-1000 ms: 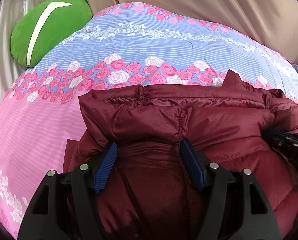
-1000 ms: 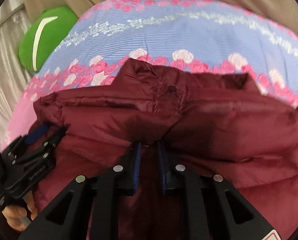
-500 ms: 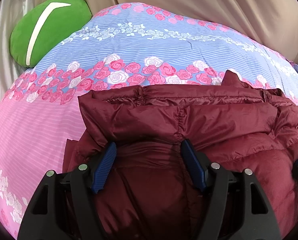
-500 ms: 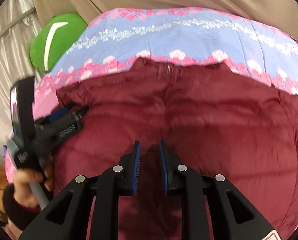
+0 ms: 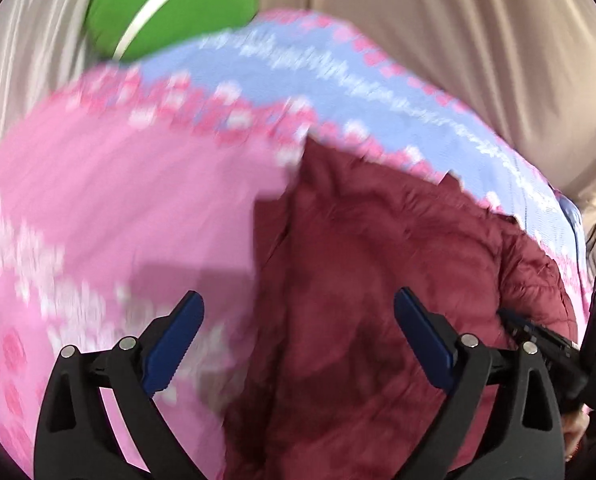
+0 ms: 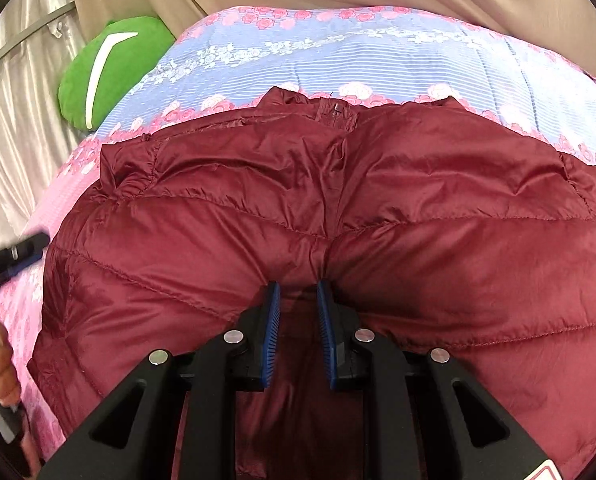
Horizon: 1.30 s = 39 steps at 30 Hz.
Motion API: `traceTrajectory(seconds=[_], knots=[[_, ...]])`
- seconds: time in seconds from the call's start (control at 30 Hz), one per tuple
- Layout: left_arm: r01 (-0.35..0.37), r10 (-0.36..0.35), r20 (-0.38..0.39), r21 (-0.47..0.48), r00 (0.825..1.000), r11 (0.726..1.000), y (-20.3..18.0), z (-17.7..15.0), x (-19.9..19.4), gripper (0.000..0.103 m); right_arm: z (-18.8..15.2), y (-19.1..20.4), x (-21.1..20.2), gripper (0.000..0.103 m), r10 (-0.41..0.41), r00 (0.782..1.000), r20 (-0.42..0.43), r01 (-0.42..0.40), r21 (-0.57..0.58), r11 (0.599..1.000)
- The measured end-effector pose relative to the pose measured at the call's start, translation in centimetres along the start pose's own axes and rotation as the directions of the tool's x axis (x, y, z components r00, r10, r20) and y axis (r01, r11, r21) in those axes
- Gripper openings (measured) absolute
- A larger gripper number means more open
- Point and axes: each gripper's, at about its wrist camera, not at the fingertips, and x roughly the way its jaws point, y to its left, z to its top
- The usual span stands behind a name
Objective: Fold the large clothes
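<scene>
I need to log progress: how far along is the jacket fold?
Done: the maroon jacket lies on the floral quilt with its near part doubled up toward the collar. In hand: the right gripper pinches fabric near the middle; the left gripper has just been opening and holds nothing. Left: the jacket is broad and puffy, so further folds seem needed.

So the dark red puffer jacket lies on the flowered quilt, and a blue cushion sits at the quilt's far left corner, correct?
Not quite: the cushion is green with a white stripe, not blue, as the right wrist view shows clearly. The dark red puffer jacket does lie on the flowered quilt.
</scene>
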Motion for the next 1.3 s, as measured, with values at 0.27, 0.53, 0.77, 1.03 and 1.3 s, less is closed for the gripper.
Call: traceTrajectory(seconds=[0.27, 0.53, 0.77, 1.03, 1.3], knots=[[0.103, -0.104, -0.044, -0.032, 0.994, 0.994, -0.4, -2.2, 2.0, 0.080, -0.2, 0.0, 0.0, 0.018, 0.012, 1.000, 0.013, -0.012, 0.012, 1.000], [0.138, -0.136, -0.028, 0.056, 0.990, 0.989, -4.1, -1.5, 0.5, 0.011, 0.2, 0.1, -0.1, 0.019, 0.024, 1.000, -0.004, -0.023, 0.038, 0.999], [0.202, -0.214, 0.062, 0.149, 0.975, 0.968, -8.0, -1.1, -4.2, 0.009, 1.1, -1.3, -4.3, 0.022, 0.131, 0.991, 0.034, -0.133, 0.089, 0.987], [0.259, -0.294, 0.102, 0.264, 0.950, 0.929, -12.5, -0.7, -6.9, 0.009, 1.4, -2.5, 0.4, 0.017, 0.122, 0.992, -0.044, -0.117, 0.100, 0.988], [0.312, -0.358, 0.072, 0.353, 0.931, 0.882, -16.9, -1.0, -7.2, 0.009, 3.1, -0.9, 2.4, 0.018, 0.170, 0.983, -0.072, -0.166, 0.048, 0.985]])
